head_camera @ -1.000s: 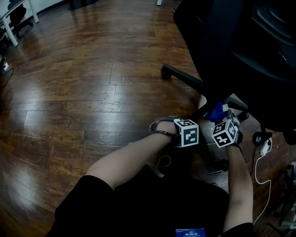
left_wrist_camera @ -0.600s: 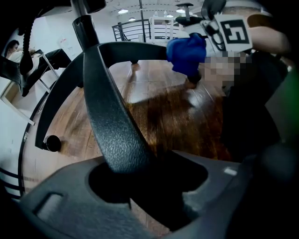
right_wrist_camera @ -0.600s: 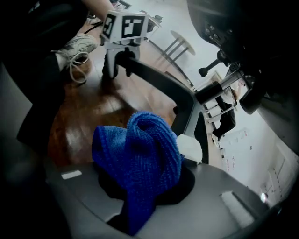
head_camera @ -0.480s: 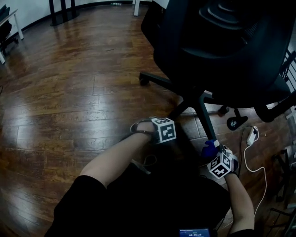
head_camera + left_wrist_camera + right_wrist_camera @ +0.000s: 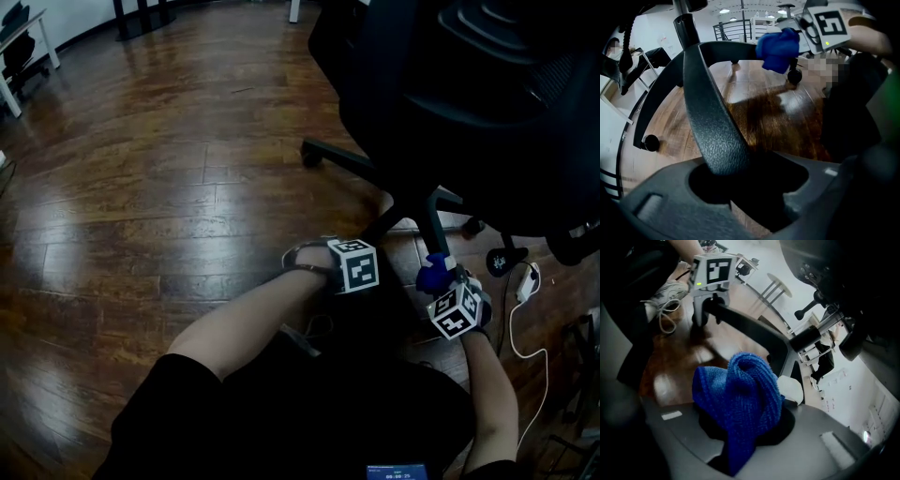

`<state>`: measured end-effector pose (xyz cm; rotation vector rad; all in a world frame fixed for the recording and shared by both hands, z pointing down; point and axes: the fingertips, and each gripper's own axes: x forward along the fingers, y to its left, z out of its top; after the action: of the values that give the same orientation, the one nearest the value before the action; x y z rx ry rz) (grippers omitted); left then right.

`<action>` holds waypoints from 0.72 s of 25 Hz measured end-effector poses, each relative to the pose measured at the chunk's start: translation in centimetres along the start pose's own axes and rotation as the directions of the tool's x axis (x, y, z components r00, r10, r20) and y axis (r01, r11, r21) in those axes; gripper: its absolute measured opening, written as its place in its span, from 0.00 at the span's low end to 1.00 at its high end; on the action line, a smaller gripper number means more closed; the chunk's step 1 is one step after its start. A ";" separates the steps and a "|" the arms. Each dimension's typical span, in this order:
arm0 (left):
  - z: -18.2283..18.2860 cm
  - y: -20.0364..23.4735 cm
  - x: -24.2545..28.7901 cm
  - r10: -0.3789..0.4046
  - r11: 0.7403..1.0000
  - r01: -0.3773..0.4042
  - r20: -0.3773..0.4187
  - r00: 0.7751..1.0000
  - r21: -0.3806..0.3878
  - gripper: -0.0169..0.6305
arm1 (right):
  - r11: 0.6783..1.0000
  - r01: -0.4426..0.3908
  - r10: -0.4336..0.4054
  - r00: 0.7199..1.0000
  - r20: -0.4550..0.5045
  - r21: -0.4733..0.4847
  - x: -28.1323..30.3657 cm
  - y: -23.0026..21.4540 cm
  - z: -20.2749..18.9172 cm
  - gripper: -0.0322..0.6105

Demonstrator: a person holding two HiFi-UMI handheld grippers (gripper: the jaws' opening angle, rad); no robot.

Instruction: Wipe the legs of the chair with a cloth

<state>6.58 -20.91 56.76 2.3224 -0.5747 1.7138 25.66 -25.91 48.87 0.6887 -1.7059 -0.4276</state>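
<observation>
A black office chair (image 5: 469,112) stands on a star base at the upper right. My left gripper (image 5: 367,281) sits under its marker cube and is shut on one black chair leg (image 5: 712,126), which runs up out of the jaws of the left gripper (image 5: 740,187). My right gripper (image 5: 439,281) is shut on a bunched blue cloth (image 5: 432,275), held against another leg (image 5: 436,230). In the right gripper view the cloth (image 5: 740,394) fills the jaws of the right gripper (image 5: 745,437), and the left gripper (image 5: 705,319) straddles its leg (image 5: 750,329) behind it.
A white power strip (image 5: 527,284) and its cable (image 5: 525,352) lie on the wooden floor at the right, near a castor (image 5: 502,258). The person's shoe (image 5: 309,255) rests beside the left gripper. A white table leg (image 5: 14,84) stands far left.
My right gripper has carried the blue cloth down along the chair leg, away from the hub and toward the person. The left gripper keeps its hold on its leg.
</observation>
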 end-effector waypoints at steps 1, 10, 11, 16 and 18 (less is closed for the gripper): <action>0.0 0.0 0.0 -0.001 1.000 0.001 -0.002 1.000 0.000 0.41 | 1.000 0.027 -0.027 1.000 0.014 0.004 0.9 -1.5 1.9 0.16; 0.3 -0.2 -0.2 -0.032 0.999 0.033 0.043 0.999 -0.017 0.41 | 0.990 0.133 -0.135 0.988 0.072 0.040 4.2 -7.1 10.0 0.17; 0.2 -0.2 -0.2 -0.032 0.999 0.033 0.044 0.999 -0.018 0.41 | 0.992 0.127 -0.128 0.989 0.070 0.026 3.8 -6.4 9.2 0.17; -0.1 -0.2 0.1 -0.005 1.000 0.005 0.009 1.000 0.000 0.41 | 0.999 0.029 -0.030 0.999 -0.030 -0.039 0.4 -0.3 1.4 0.17; -0.3 -0.1 0.1 -0.003 1.000 0.003 0.011 1.000 -0.006 0.41 | 0.998 -0.032 0.028 0.997 -0.070 -0.063 -1.4 2.5 -2.1 0.17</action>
<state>6.42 -20.70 56.95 2.3290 -0.5770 1.6959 27.35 -22.94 49.89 0.6239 -1.6289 -0.4305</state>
